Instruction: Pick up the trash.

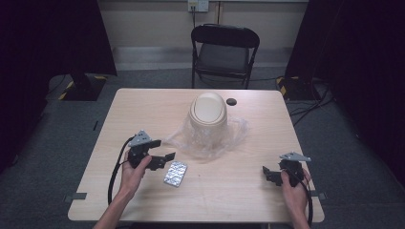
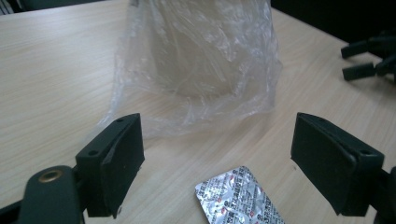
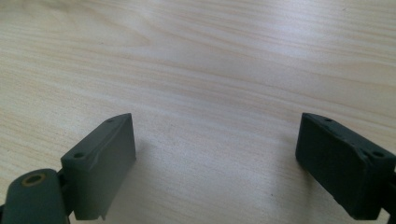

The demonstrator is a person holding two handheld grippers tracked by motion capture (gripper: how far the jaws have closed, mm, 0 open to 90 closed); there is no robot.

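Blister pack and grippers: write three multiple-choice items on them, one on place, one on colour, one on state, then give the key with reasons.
1. Where does the blister pack lie?
A. On the table, just right of the left gripper
B. On the folding chair
C. Inside the plastic bag

2. What colour is the small bin standing in the plastic bag?
A. Red
B. Cream
C. Blue

3. How do the jaws of the right gripper stand?
A. Shut on the blister pack
B. Shut on nothing
C. Wide open, with bare table between them

Key: 1 A, since the high view shows the silver pack flat on the wood beside the left gripper, apart from the bag. 2 B, since the high view shows its domed lid and body pale cream. 3 C, since the right gripper view shows only wood grain between the two spread jaws.
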